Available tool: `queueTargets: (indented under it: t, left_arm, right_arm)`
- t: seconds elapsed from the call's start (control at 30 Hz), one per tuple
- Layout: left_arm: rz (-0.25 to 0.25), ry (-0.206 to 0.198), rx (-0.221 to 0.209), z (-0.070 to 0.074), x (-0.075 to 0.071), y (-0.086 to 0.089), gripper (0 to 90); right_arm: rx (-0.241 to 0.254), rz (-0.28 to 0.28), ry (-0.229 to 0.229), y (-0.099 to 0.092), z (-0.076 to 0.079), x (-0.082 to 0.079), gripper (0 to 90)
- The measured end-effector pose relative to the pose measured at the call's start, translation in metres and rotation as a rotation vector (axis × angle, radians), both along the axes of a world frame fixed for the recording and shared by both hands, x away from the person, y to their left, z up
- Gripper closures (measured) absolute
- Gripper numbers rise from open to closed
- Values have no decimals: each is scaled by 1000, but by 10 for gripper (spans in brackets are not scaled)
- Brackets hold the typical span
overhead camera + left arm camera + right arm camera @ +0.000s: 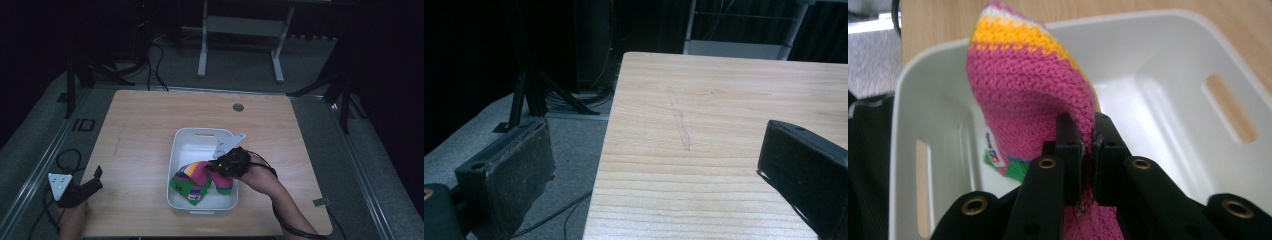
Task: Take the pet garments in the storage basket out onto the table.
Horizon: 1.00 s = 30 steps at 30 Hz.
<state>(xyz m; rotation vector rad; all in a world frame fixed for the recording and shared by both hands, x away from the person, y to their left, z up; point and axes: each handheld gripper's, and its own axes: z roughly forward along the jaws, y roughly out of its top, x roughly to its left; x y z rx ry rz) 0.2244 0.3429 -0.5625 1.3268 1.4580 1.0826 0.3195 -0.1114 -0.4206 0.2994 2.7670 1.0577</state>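
Note:
A knitted piece with pink, yellow, white and green stripes [196,176] lies in a white bin [200,137] on the wooden table. My right gripper [216,169] is over the bin's right half, shut on the pink part of the knit [1028,85], which stands up from its jaws. In the right gripper view the jaws pinch a fold of the fabric [1087,145]. My left gripper [96,179] hangs at the table's front left corner, open and holding nothing. In the left gripper view its jaws are wide apart [659,170] over the table edge.
The wooden table [150,120] has a round cable port [238,107] near its far edge. A desk frame [240,30] and black stands [75,75] are on the grey floor beyond. Cables [65,160] lie on the floor at the left.

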Motion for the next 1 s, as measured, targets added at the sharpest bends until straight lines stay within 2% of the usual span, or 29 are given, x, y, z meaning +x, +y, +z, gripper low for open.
queueTargets:
  t: [0.2, 0.37, 0.6, 0.8, 1.0]
  left_arm:
    - [0, 0, -2, 0, 0, 0, 22]
    - [-1, 1, -2, 0, 0, 0, 22]
    - [0, 0, -3, 0, 0, 0, 22]
    - [-2, 1, -4, 0, 0, 1, 22]
    - [0, 1, -1, 0, 0, 0, 22]
  right_arm:
    - [59, -27, -39, -5, 22, 1, 846]
    - [136, -49, -76, -12, 46, 1, 847]
    - [215, -71, -127, -22, 79, 0, 846]
    - [251, -105, -148, -33, 90, -1, 846]
    - [284, -161, -168, -54, 97, 0, 846]
